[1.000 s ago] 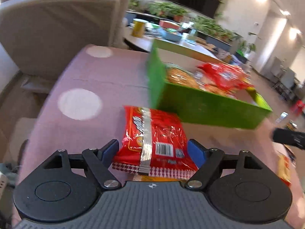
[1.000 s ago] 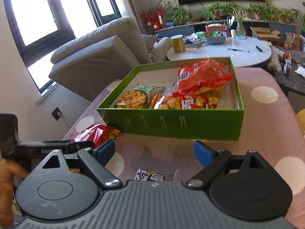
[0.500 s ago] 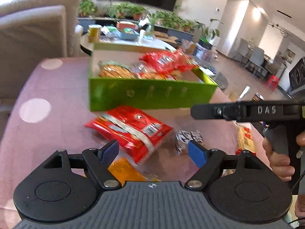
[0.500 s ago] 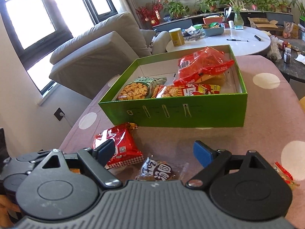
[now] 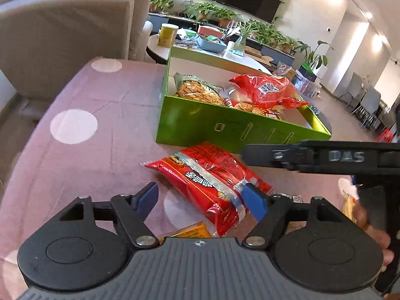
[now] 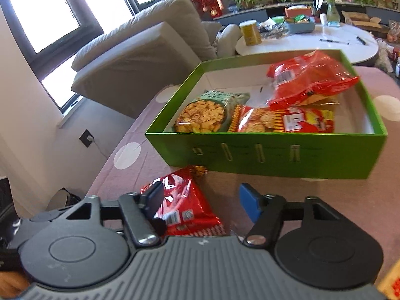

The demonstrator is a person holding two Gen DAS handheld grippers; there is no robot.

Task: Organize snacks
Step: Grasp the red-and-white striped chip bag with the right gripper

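Note:
A red snack packet (image 5: pixel 210 177) lies on the pink dotted tablecloth just in front of the green box (image 5: pixel 225 127). My left gripper (image 5: pixel 202 200) hovers over its near end. Its jaws are closing, the right pad (image 5: pixel 255 201) over the packet and the left pad clear of it. In the right wrist view the same red packet (image 6: pixel 182 200) lies partly between my right gripper (image 6: pixel 202 202), whose jaws are also closing without pressing it. The green box (image 6: pixel 275 155) holds a cracker bag (image 6: pixel 205 115), a large red bag (image 6: pixel 307 80) and a red-yellow packet (image 6: pixel 287 121).
The right gripper's body (image 5: pixel 325 157) and the hand holding it cross the left wrist view's right side. An orange packet (image 5: pixel 187 232) lies under my left gripper. A grey sofa (image 6: pixel 140 57) stands left of the table, and a round white table (image 6: pixel 325 42) is behind the box.
Both grippers' jaws have narrowed. The right gripper has swung left over the red packet; the small black-and-white packet has left its view. In the left view the packet now lies closer between the jaws.

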